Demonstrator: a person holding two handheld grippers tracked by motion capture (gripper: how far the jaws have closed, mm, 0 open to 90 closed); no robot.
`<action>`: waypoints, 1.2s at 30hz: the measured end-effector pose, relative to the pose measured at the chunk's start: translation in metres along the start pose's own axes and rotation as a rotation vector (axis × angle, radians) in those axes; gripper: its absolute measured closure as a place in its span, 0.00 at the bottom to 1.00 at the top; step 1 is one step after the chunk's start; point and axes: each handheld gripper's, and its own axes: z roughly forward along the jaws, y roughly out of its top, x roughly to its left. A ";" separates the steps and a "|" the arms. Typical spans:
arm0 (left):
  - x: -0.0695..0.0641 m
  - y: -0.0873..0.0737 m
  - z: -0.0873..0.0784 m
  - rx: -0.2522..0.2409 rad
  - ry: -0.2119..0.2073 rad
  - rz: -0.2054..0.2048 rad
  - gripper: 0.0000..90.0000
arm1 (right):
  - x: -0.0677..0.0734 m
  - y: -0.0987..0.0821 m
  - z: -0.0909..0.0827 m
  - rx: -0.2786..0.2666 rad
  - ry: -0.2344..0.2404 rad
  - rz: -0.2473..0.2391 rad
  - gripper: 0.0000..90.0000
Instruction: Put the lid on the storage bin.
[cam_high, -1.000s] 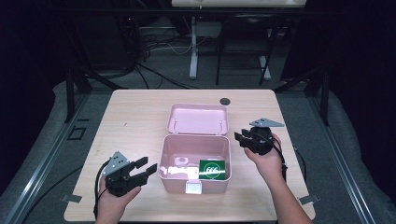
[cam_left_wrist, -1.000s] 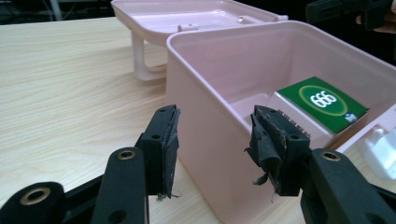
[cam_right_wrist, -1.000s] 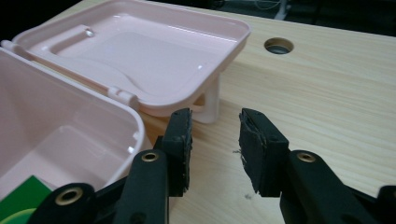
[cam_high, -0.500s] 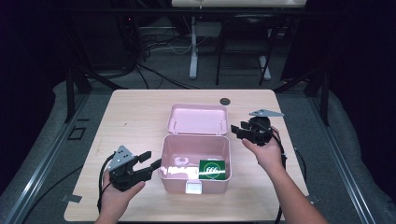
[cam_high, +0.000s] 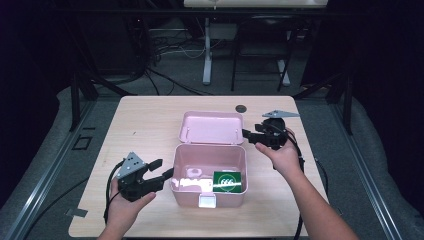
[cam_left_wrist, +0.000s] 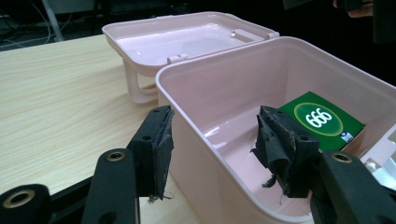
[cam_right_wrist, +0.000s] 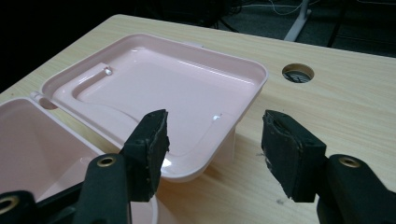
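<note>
A pink box (cam_high: 190, 196) stands open on the wooden table, its lid (cam_high: 210, 127) laid back flat behind it. A green packet marked 666 (cam_high: 227, 181) lies in the box's right part, and a small white object (cam_high: 192, 173) sits near its left. My left gripper (cam_high: 162, 168) is open at the box's left wall. In the left gripper view its jaws straddle that wall (cam_left_wrist: 201, 154), one outside and one inside, with the packet (cam_left_wrist: 322, 120) beyond. My right gripper (cam_high: 249, 137) is open at the lid's right edge, and that edge (cam_right_wrist: 224, 135) lies between its jaws.
A round cable hole (cam_high: 241, 107) is in the table behind the lid, also visible in the right gripper view as the hole (cam_right_wrist: 297, 73). A white latch (cam_high: 208, 201) hangs on the box's front. Bare tabletop (cam_high: 140, 125) stretches to the left.
The right gripper has moved left and away from me, up to the lid's right edge. The left gripper has moved right until its jaws straddle the box's left wall.
</note>
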 end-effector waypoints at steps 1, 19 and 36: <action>-0.001 0.000 0.001 0.003 -0.002 0.004 0.50 | 0.000 0.001 0.001 0.002 -0.002 -0.005 0.46; -0.005 -0.003 0.012 0.063 -0.028 -0.003 0.53 | -0.004 0.024 0.035 0.133 -0.096 0.020 0.70; -0.008 -0.012 0.017 0.072 -0.020 0.025 0.69 | -0.012 0.030 0.062 0.189 -0.147 0.069 0.73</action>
